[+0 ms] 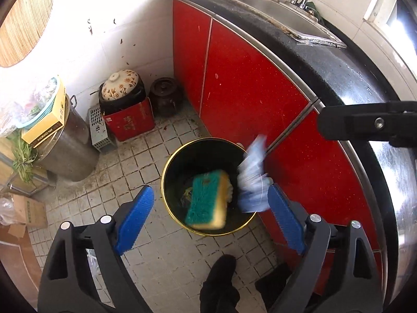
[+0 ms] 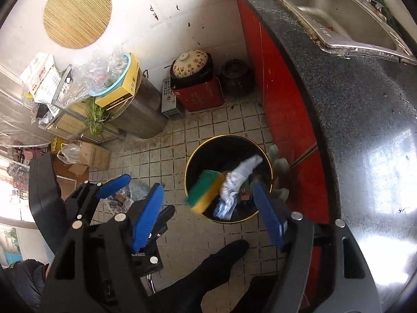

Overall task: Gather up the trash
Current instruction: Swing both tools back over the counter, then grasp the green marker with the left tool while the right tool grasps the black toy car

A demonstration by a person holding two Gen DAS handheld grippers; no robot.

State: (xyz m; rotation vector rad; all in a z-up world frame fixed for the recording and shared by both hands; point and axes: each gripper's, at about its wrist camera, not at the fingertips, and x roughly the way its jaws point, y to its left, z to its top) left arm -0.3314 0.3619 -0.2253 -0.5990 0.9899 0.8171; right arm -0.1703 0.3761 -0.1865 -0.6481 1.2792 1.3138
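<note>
A black bin with a gold rim (image 1: 163,182) (image 2: 186,174) stands on the tiled floor by the red cabinet. Over its mouth a green-and-yellow sponge (image 1: 207,200) (image 2: 206,191) shows blurred in mid-air, touching no pad. My left gripper (image 1: 209,190) is open above the bin, with the sponge below the gap between its fingers. A crumpled white-and-blue wrapper (image 1: 251,180) (image 2: 238,180) is blurred at the bin's right side. My right gripper (image 2: 208,186) is open too, over the bin. A blue pad (image 2: 114,182) of the left gripper shows at the left.
Red cabinet doors (image 1: 247,91) and a black counter with a steel sink (image 2: 338,18) run along the right. A steel pot (image 1: 70,151), a red box (image 1: 130,122) bearing a flowered pot, a dark jar (image 1: 165,96) and a cardboard box (image 2: 91,154) line the wall. The person's black shoe (image 2: 224,258) is near.
</note>
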